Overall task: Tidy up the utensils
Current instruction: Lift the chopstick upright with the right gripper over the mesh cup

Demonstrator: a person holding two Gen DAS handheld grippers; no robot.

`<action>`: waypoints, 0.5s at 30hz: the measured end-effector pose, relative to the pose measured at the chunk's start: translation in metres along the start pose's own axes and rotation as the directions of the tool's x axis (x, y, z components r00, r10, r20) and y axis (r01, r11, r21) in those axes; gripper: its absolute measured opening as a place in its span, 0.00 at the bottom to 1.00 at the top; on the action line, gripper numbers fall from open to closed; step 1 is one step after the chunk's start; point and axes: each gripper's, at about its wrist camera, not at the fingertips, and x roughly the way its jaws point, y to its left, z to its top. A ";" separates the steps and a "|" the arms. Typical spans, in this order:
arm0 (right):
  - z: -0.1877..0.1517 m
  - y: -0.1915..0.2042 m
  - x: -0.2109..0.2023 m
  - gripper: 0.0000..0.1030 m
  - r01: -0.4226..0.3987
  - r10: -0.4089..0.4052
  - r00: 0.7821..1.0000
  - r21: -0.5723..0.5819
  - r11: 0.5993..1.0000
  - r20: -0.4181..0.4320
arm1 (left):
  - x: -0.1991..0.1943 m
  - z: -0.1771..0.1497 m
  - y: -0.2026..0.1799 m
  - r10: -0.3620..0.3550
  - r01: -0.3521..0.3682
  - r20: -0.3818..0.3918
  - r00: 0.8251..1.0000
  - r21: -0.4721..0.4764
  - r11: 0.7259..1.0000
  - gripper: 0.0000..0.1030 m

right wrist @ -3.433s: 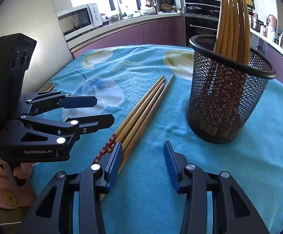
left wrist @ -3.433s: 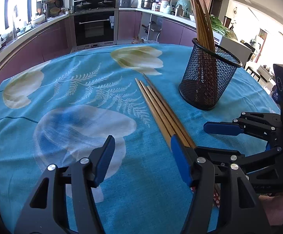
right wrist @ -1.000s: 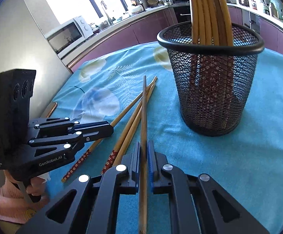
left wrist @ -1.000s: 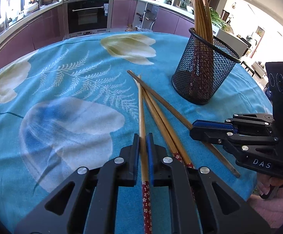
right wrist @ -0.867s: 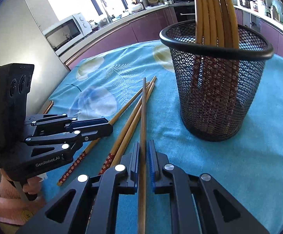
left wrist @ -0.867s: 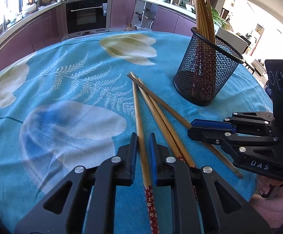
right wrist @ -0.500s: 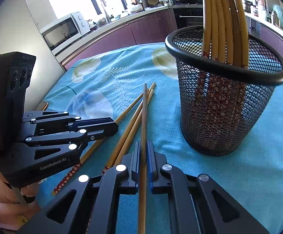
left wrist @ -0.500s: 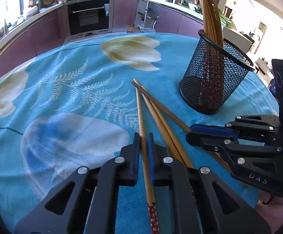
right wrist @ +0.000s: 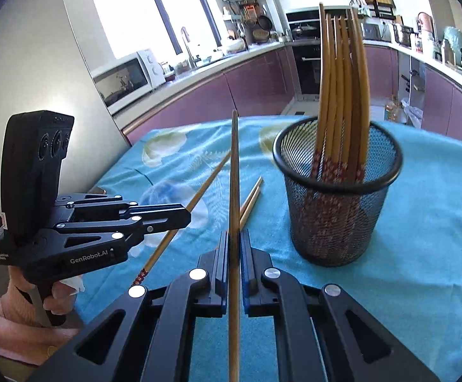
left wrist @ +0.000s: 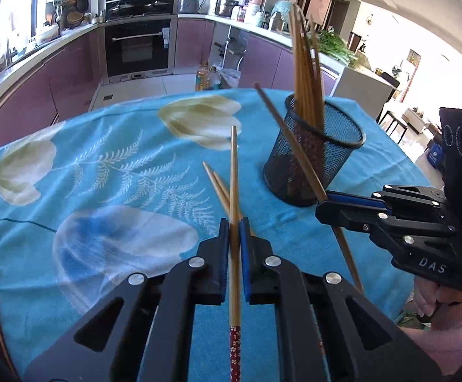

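we've got the left gripper [left wrist: 234, 238] clamped on one chopstick [left wrist: 234, 191], lifted off the blue flowery tablecloth [left wrist: 119, 146] and pointing away from us. two loose chopsticks [left wrist: 218, 184] lie on the cloth under it. right gripper [right wrist: 234, 248] is pinching another chopstick [right wrist: 234, 175] too, raised just beside the mesh cup [right wrist: 336, 222] holding a bunch of chopsticks.

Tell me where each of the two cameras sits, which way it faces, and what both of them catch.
Left wrist: sits behind the left gripper, facing the kitchen oven; its chopstick is clamped, and the right gripper enters at right.
Right wrist: sits behind the right gripper, facing the microwave and window; the left gripper and hand show at left.
Shared: mesh holder, two chopsticks lying on the blue cloth.
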 end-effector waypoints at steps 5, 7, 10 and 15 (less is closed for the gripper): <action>0.007 -0.005 -0.023 0.06 0.004 -0.004 0.998 0.004 1.000 0.060 | -0.025 0.011 -0.005 -0.073 0.073 0.053 0.996 0.006 0.997 0.07; 0.009 -0.005 -0.031 0.06 0.003 -0.003 0.997 0.005 1.000 0.083 | -0.036 0.015 -0.007 -0.103 0.102 0.078 0.992 0.013 0.995 0.07; 0.014 -0.006 -0.041 0.06 0.000 -0.001 0.994 0.003 1.000 0.113 | -0.054 0.020 -0.010 -0.136 0.135 0.124 0.983 0.022 0.991 0.07; 0.021 -0.008 -0.050 0.06 -0.002 0.002 0.989 0.001 1.000 0.149 | -0.074 0.029 -0.011 -0.158 0.156 0.182 0.971 0.030 0.987 0.07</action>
